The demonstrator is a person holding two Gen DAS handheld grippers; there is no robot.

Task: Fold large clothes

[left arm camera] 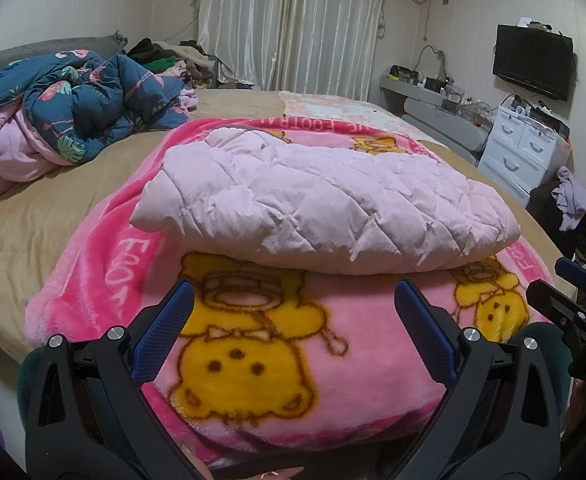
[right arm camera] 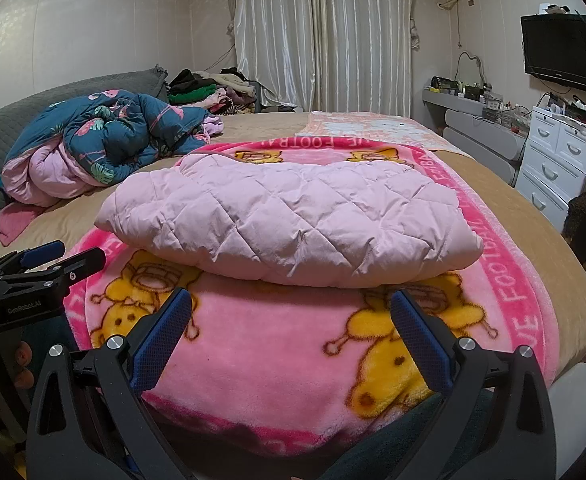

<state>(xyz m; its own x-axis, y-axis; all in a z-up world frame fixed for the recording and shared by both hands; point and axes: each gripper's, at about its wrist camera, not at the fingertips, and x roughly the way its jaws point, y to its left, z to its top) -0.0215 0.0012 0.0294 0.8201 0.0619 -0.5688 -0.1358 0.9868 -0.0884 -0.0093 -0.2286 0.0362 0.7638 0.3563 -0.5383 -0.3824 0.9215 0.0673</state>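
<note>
On the bed: a pink cartoon blanket (left arm camera: 253,360) is spread, near the front edge.
Quilted pink garment (left arm camera: 325,208): folded into a thick bundle, lying on the blanket's middle.
Long axis: runs left to right across both views; rounded folded edge faces the cameras.
Left gripper (left arm camera: 293,308): jaws spread wide, holding nothing, just before the garment.
Right gripper (right arm camera: 291,312): also spread wide, empty.
Background: blue flowered duvet (right arm camera: 125,136) crumpled far left.
</note>
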